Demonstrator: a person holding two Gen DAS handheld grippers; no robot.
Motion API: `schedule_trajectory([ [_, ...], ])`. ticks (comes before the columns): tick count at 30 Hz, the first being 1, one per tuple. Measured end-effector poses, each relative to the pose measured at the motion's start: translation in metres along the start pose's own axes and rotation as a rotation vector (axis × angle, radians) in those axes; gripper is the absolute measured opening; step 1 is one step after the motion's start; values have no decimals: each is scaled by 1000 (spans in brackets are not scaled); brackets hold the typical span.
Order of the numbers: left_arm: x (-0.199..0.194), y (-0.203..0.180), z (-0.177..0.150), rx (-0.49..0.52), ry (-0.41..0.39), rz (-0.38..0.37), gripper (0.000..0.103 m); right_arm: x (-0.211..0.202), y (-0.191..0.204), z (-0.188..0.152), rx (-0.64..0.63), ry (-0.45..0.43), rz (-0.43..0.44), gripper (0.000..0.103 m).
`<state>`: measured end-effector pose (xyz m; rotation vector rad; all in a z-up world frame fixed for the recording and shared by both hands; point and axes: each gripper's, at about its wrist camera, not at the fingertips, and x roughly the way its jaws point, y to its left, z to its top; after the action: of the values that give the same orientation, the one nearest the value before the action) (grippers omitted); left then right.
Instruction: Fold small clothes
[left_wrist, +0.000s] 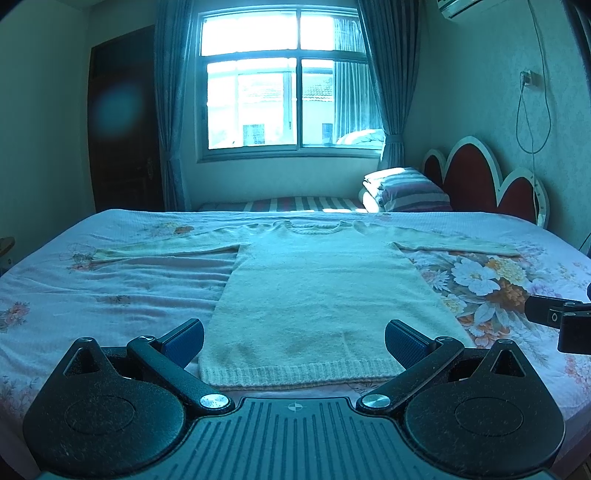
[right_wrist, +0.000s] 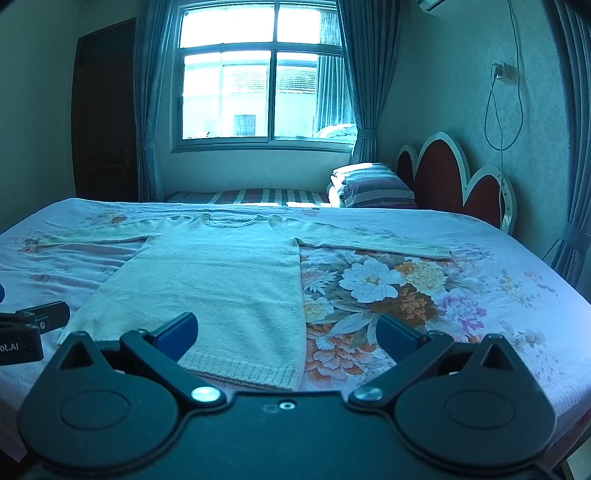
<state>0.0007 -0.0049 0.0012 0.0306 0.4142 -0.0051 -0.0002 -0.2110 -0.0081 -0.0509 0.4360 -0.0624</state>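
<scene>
A small cream knit sweater (left_wrist: 310, 295) lies flat on the bed, neck away from me, both sleeves spread sideways and the ribbed hem nearest. My left gripper (left_wrist: 293, 341) hovers open just above the hem, its blue pads either side of the body. In the right wrist view the same sweater (right_wrist: 218, 280) lies left of centre. My right gripper (right_wrist: 286, 332) is open over the sweater's right hem corner, holding nothing. Each gripper shows at the edge of the other's view: the right gripper (left_wrist: 554, 317) and the left gripper (right_wrist: 33, 325).
The bed has a pale floral sheet (right_wrist: 388, 288). A red scalloped headboard (left_wrist: 480, 181) and striped pillows (left_wrist: 402, 190) lie at the far right. Behind are a window with curtains (left_wrist: 288, 81), a dark door (left_wrist: 122, 122) and a hanging cable (right_wrist: 498, 92).
</scene>
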Motion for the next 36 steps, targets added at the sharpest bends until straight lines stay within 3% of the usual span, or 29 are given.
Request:
schedule_trajectory([
  [36, 1, 0, 0, -5, -1, 2, 103, 1, -1, 0, 2, -4, 3, 103],
])
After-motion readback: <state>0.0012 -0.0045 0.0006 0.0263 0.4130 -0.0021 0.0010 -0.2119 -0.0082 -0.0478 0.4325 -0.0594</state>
